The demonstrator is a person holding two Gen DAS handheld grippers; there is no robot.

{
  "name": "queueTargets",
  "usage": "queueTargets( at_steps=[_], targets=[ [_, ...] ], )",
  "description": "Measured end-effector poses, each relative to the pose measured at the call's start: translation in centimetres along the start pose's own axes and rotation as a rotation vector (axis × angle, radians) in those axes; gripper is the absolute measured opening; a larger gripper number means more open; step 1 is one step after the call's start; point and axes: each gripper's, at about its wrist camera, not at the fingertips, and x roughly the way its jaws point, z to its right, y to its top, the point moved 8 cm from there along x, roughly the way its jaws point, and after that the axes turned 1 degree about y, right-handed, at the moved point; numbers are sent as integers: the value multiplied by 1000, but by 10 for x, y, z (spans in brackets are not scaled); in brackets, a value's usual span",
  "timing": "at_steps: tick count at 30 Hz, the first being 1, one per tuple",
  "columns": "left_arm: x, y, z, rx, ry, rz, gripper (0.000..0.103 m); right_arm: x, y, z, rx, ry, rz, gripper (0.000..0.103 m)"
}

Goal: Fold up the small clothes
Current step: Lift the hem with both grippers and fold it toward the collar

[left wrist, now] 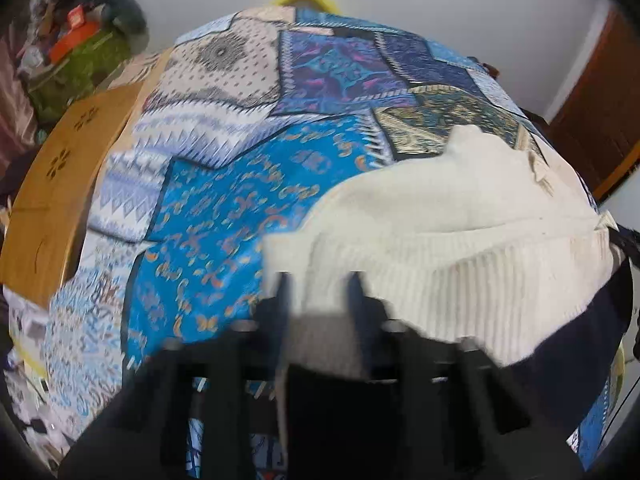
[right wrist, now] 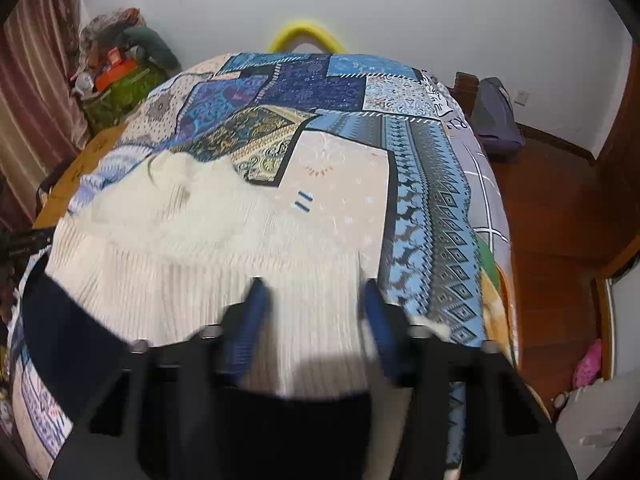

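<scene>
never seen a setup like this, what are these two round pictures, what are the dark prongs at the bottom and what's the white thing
No robot here: a person holds a two-finger gripper in each hand, and a fisheye camera on each looks along its fingers, hence the round pictures. One picture is from the left gripper, the other from the right gripper. Both are at the ribbed hem of a cream knitted sweater, which lies on a blue patchwork bedspread. The hem sits between each pair of fingers; the blur hides whether they pinch it.
</scene>
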Motion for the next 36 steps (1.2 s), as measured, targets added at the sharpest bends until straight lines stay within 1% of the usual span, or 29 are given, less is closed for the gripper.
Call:
queueTargets(
  at_steps=[2, 4, 6, 8, 10, 12, 16, 19, 22, 24, 25, 27, 28, 29, 30, 32, 33, 34, 36],
  targets=[
    [-2, 1, 3, 13, 18, 14, 11, 0, -1, 0, 21, 13, 2, 9],
    [-8, 2, 6, 37, 34, 40, 8, -4, -2, -1, 6, 9, 19, 8],
    [-17, 3, 7, 45, 51, 73, 8, -12, -2, -3, -30, -20, 52, 7],
    [-29, 7, 4, 36, 73, 111, 7, -22, 1, -4, -41, -27, 79, 7],
    [-44, 15, -3, 23, 100, 165, 7, -33, 9, -5, -58, -38, 111, 6],
    [-51, 22, -10, 0, 105, 189, 7, -41, 16, -4, -70, -63, 143, 6],
    [-32, 27, -19, -38, 102, 155, 7, -34, 23, 1, -64, -101, 151, 6],
    [-6, 20, -21, -35, 115, 106, 7, -13, 22, 9, -38, -132, 108, 6],
    [15, 10, -20, -29, 103, 54, 7, 5, 15, 18, 43, -118, 43, 7],
    [14, 7, -17, 2, 104, 61, 8, 5, 13, 17, 45, -127, 34, 8],
    [10, 6, -15, 15, 96, 60, 8, 1, 14, 15, 17, -145, 41, 12],
    [-1, 5, -11, 27, 73, 65, 9, -9, 16, 8, -28, -172, 64, 23],
    [-8, 6, -10, 31, 64, 68, 12, -16, 17, 4, -44, -172, 83, 35],
    [-14, 7, -10, 31, 60, 74, 13, -22, 19, 0, -52, -169, 104, 44],
    [-22, 8, -9, 29, 56, 83, 16, -32, 20, -7, -67, -163, 133, 46],
    [-42, 11, -7, 17, 43, 112, 26, -47, 23, -22, -104, -154, 179, 49],
    [-50, 12, -4, 12, 34, 124, 34, -57, 23, -35, -129, -140, 203, 51],
    [-60, 14, 0, 13, 18, 141, 37, -62, 24, -44, -146, -127, 218, 57],
    [-77, 13, 14, 33, -32, 148, 37, -74, 25, -66, -191, -106, 249, 60]
  ],
)
